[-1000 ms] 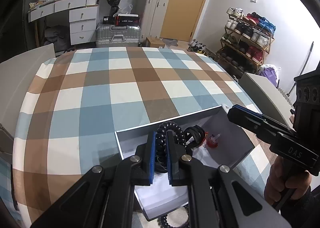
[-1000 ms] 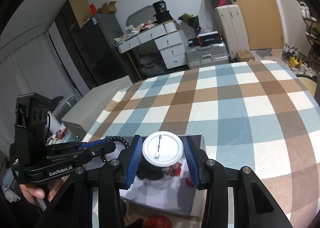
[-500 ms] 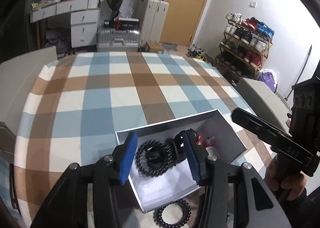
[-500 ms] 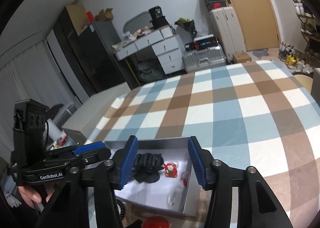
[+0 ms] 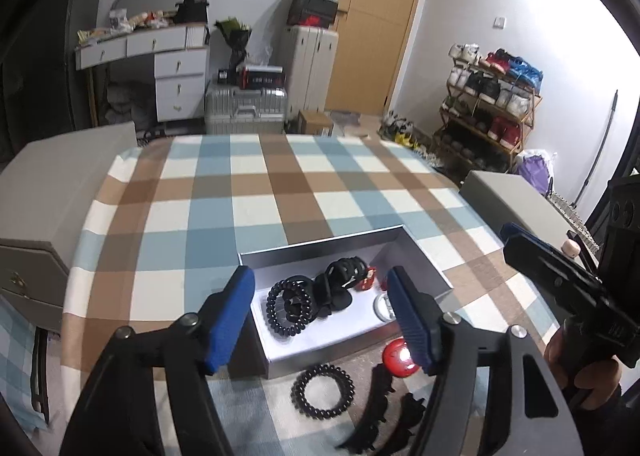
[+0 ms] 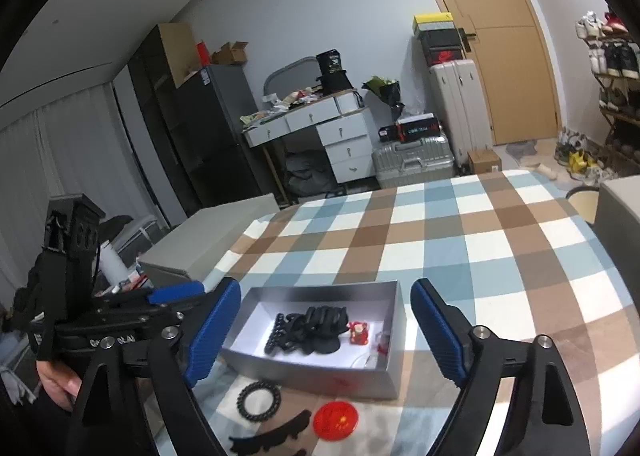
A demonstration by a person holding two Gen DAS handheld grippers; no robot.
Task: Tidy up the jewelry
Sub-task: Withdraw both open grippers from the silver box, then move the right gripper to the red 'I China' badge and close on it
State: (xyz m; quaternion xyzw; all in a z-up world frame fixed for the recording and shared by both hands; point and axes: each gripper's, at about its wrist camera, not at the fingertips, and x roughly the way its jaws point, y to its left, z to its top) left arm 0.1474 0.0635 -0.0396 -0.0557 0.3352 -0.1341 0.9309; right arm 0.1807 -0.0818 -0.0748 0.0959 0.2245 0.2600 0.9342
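A: Where do the grippers stand?
B: The left gripper (image 5: 322,312) and right gripper (image 6: 326,330) hover above the open grey cardboard box (image 6: 394,306), jaws opening, gripping nothing.
A: And the jewelry?
B: Black coiled hair ties (image 5: 290,306), a black claw clip (image 5: 344,270) and a small red charm (image 6: 359,332) lie inside. Another black coiled tie (image 6: 259,400) and a red round disc (image 6: 335,418) rest on the checked tablecloth (image 6: 460,232) beside it.

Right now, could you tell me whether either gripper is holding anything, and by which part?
Nothing is held. The left gripper and right gripper are both empty, jaws opening, above the box.
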